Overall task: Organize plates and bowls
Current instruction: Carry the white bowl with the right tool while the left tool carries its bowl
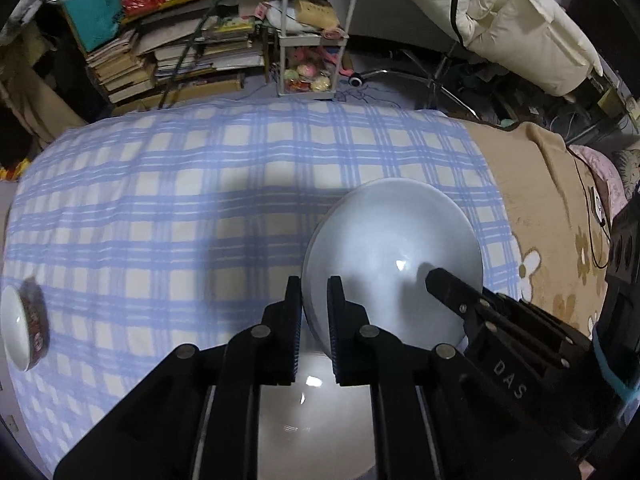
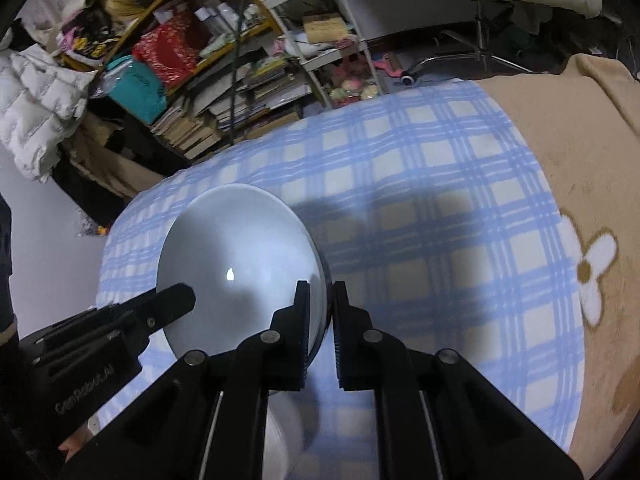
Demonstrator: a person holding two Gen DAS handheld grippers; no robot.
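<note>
A white plate (image 1: 392, 256) hangs tilted above the blue checked cloth (image 1: 180, 200), held from both sides. My left gripper (image 1: 314, 292) is shut on its left rim. From the opposite side my right gripper (image 1: 436, 278) reaches over the plate. In the right wrist view the right gripper (image 2: 322, 298) is shut on the right rim of the same plate (image 2: 240, 264), and the left gripper (image 2: 180, 298) lies across its left edge. Another white dish (image 1: 312, 404) shows below, between my left fingers. A small bowl (image 1: 24, 324) with a dark patterned outside sits at the cloth's left edge.
A tan flowered blanket (image 1: 552, 240) lies to the right of the checked cloth. Behind stand stacked books (image 1: 180, 56), a white shelf rack (image 1: 312, 40) and a chair base (image 1: 432, 80) under a cream coat. A black cable (image 1: 588, 216) runs over the blanket.
</note>
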